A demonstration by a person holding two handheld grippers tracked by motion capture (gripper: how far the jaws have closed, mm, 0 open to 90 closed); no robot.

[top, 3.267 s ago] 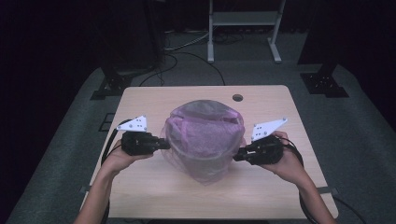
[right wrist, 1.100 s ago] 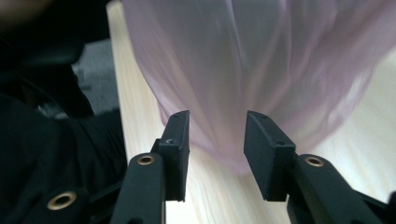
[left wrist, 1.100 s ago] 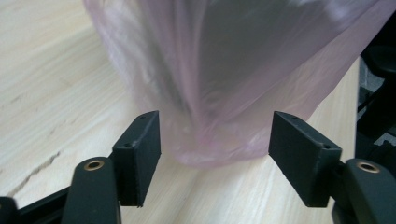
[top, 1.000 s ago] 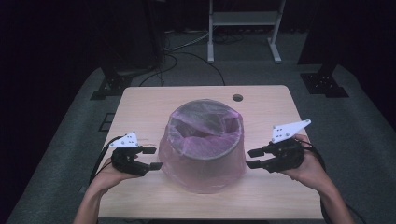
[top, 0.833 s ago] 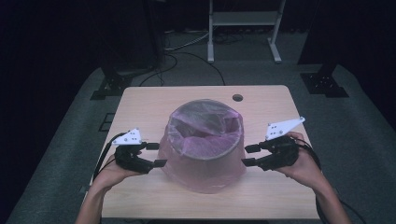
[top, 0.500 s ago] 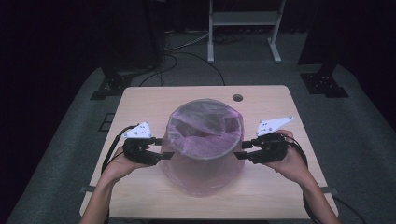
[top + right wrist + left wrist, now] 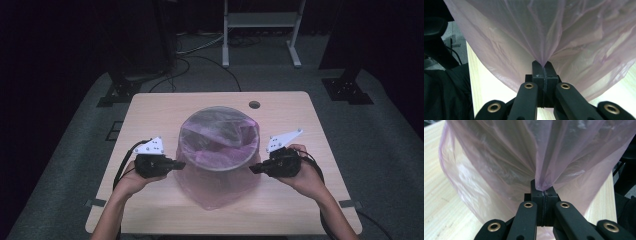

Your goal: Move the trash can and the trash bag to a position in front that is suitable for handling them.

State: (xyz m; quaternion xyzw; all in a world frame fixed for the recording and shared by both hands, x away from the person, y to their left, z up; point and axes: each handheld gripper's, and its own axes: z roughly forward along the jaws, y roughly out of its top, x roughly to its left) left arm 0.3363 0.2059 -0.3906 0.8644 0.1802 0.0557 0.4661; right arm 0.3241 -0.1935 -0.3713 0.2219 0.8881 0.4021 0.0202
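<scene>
Left to right. The left gripper (image 7: 176, 164), near the desk's left edge, has just been closing and now pinches a fold of the thin, translucent pink plastic bag (image 7: 216, 187); its jaws meet on the film. That bag drapes a round, see-through bin (image 7: 220, 137) at the middle of the light wooden desk (image 7: 150, 112), slightly toward the near edge. The right gripper (image 7: 254, 169), toward the right edge, likewise just closed, clamps the opposite side of the film. Likely risks: uneven pulling could tear the film, slip a fold free, or tip the bin. A small round dark grommet (image 7: 254, 105) sits by the far edge, well apart; nothing obstructs either hand.
</scene>
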